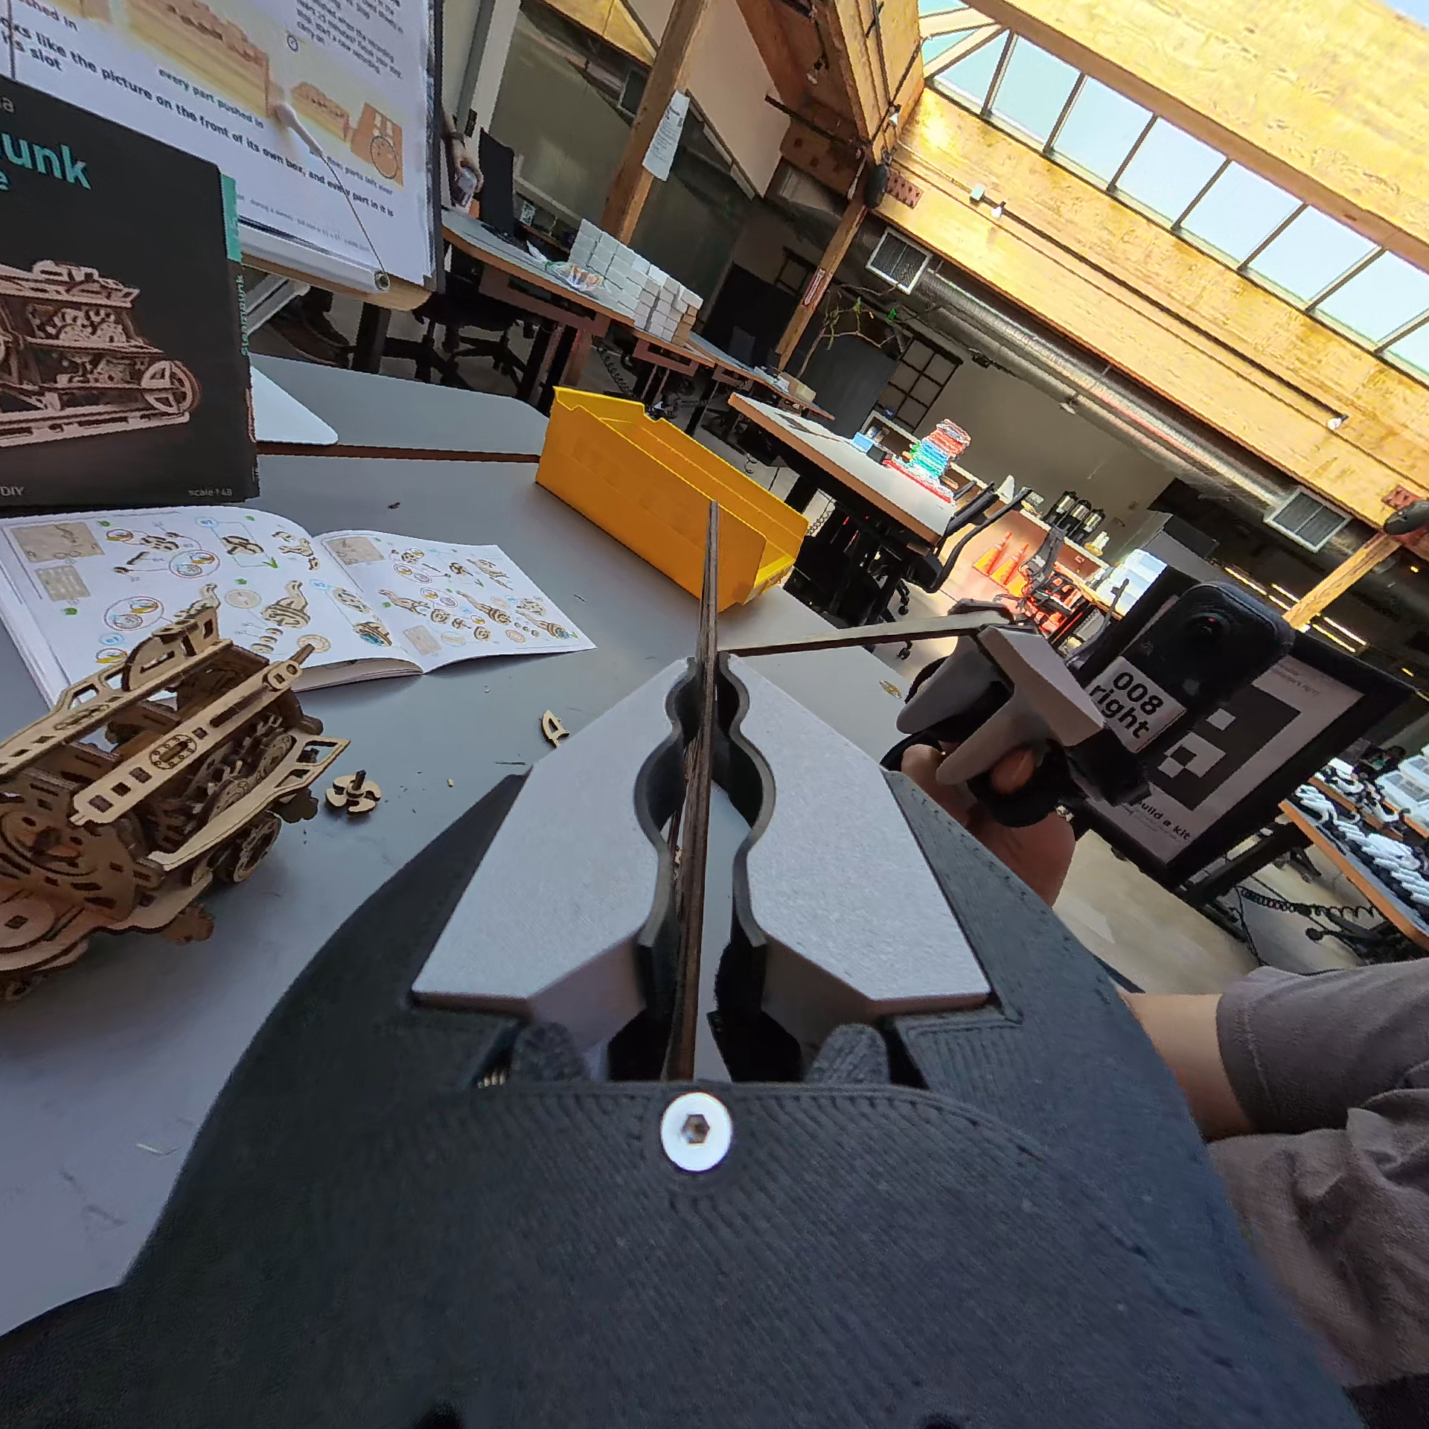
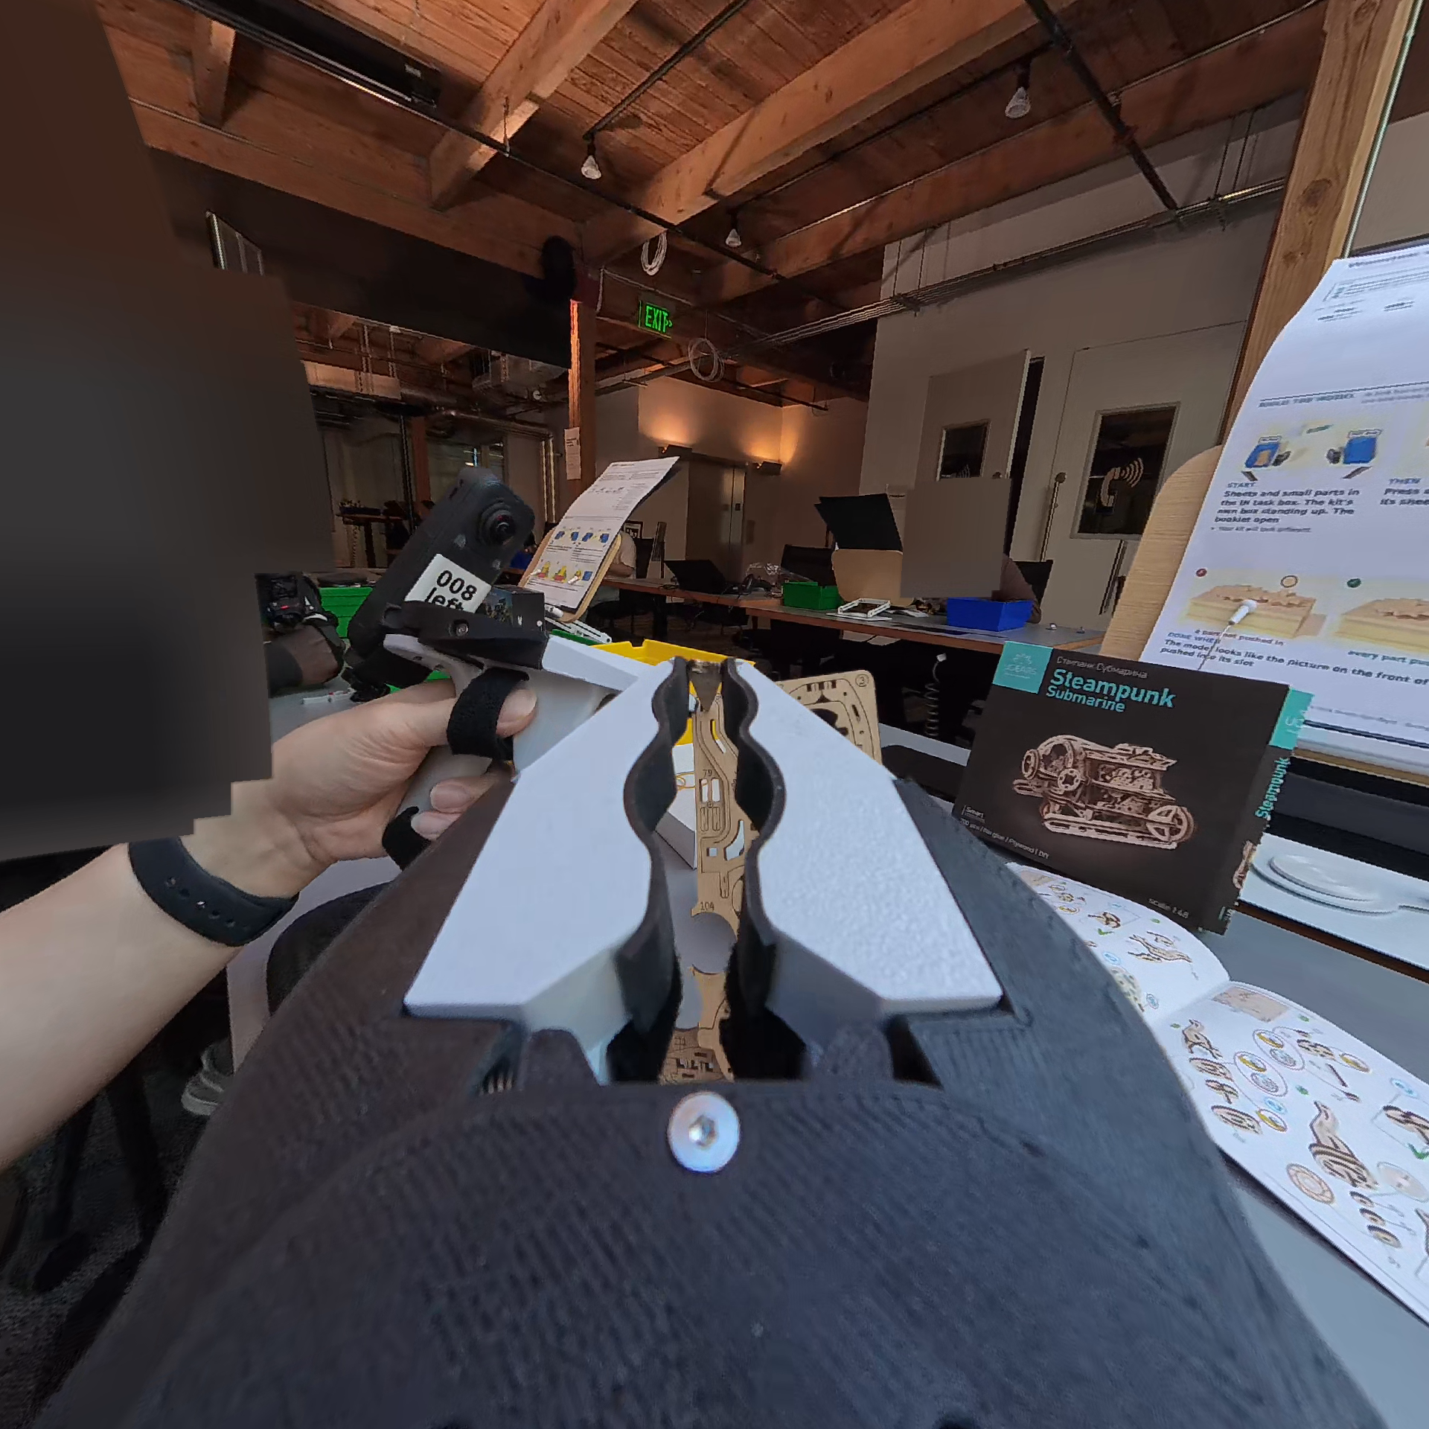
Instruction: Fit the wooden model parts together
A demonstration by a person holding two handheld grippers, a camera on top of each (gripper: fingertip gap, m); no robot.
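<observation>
Left gripper (image 1: 705, 680) is clamped on a wooden parts sheet (image 1: 700, 812), held edge-on above the table (image 1: 479, 479). Right gripper (image 2: 705, 680) pinches a small wooden piece (image 2: 705, 690). Yellow bin (image 1: 657, 495): contents not visible.

Grey tongs (image 1: 705, 673), black ribbed mount, silver screw (image 1: 695, 1131).

The thin laser-cut plywood sheet (image 1: 700, 773) shows only edge-on between the left fingers (image 1: 557, 843). Left of them, the half-built brown wooden model (image 1: 131, 781) is cut off by the picture's edge.
</observation>
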